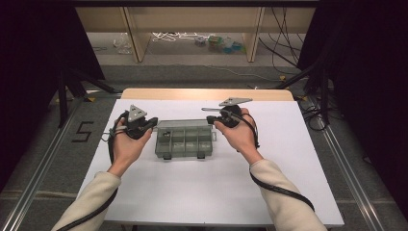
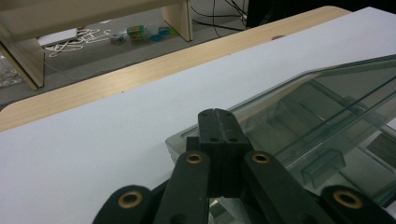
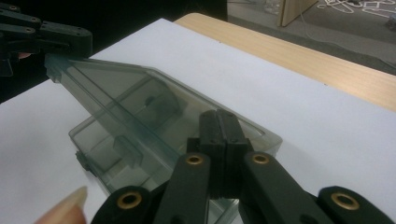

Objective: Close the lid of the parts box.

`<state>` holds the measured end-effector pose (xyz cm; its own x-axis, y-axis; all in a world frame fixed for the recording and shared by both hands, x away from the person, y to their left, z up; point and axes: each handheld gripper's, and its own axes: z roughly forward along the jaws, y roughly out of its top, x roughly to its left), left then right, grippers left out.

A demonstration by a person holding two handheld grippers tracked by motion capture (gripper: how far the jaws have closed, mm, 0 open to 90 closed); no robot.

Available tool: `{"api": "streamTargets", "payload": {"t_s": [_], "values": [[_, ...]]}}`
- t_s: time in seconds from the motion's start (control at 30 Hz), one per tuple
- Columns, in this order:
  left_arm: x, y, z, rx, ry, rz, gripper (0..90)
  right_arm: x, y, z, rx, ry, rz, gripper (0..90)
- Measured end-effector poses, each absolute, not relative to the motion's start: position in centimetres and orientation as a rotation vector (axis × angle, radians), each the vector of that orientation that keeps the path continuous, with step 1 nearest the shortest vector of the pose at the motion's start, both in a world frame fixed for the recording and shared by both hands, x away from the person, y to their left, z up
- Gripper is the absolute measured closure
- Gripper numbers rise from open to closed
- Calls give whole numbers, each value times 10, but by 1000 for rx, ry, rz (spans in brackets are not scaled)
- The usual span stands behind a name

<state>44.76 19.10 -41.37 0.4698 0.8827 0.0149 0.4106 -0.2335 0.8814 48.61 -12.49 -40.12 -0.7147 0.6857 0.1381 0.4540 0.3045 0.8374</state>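
Even overhead light, bright on the white tabletop (image 1: 202, 192), only faint soft shadows under the hands. Dark curtains flank the high view, edges dim. Both gripper views are soft and slightly grainy; near black tool links are blurred. Mild sheen on the clear plastic box (image 3: 140, 107).

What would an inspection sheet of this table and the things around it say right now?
Surface: white table top with a pale wood strip along its far edge.
Job's things: clear plastic compartment box at the middle, lid partly raised.
Clutter: nothing seen on the table.
Grippers: left tongs shut, at the box's left end; right tongs shut, at its right end; whether either presses on the box cannot be told.
Cables: a black cable runs along each forearm; loose wires lie on the floor beyond.
Surroundings: wooden shelf frame, small coloured items on the floor, dark curtains at both sides.
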Motion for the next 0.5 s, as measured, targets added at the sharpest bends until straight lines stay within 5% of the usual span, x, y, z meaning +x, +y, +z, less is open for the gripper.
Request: {"api": "streamTargets", "payload": {"t_s": [0.5], "values": [[441, 190, -420, 1865, 1083, 660, 900, 481, -124, -407, 1049, 2382, 1343, 900]]}}
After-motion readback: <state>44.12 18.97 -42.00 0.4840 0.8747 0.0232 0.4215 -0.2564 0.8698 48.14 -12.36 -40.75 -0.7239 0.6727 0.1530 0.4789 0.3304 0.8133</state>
